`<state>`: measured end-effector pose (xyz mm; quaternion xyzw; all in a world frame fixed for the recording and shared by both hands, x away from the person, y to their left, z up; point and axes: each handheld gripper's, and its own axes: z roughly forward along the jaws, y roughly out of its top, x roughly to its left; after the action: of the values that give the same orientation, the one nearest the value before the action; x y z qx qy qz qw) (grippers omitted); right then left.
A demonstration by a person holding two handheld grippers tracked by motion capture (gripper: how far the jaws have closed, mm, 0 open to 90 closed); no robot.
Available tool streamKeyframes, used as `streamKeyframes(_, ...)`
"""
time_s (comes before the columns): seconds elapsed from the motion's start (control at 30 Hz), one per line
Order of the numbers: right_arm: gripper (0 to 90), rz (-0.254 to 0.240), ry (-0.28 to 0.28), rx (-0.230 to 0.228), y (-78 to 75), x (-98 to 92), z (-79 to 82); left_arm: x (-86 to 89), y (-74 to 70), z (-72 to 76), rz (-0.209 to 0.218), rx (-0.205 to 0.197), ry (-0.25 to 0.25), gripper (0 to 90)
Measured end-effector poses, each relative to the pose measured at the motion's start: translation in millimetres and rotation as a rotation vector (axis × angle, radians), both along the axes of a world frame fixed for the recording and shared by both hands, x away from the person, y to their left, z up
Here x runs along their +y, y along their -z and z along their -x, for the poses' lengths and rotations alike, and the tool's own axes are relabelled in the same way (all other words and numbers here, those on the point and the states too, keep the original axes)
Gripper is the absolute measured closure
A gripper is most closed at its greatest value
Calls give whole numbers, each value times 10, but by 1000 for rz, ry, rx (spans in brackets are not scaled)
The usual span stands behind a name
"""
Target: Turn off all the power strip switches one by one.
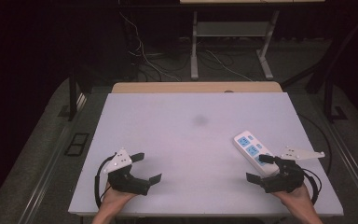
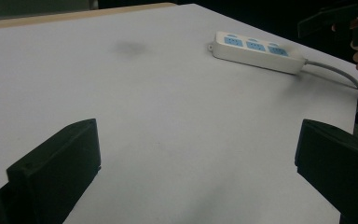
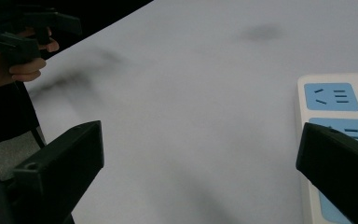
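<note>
High view is showing me holding my left gripper (image 1: 146,168) and right gripper (image 1: 260,168), both with jaws spread wide and grasping nothing, over the white rectangular tabletop (image 1: 177,135), the right one just beside the white plastic power strip with blue sockets (image 1: 253,150).

Power strip (image 1: 252,150) (white) on table (image 1: 177,135).

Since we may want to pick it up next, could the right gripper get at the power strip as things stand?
Probably yes: the right gripper is open right beside the power strip, with nothing between them.
</note>
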<state>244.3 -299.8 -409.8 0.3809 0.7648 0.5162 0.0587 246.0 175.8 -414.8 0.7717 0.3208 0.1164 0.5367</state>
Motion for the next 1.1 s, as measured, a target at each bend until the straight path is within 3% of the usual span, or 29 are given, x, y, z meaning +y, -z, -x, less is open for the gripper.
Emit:
streamKeyframes(0.63,5,24,-22,4,-18,33,-14,-4,5,-2,-3,3,-2,0)
streamKeyframes(0.73,5,53,-43,10,-21,73,-27,15,3,-2,2,2,-9,0)
streamKeyframes(1.1,5,84,-65,38,-60,79,-48,39,3,1,8,4,-17,0)
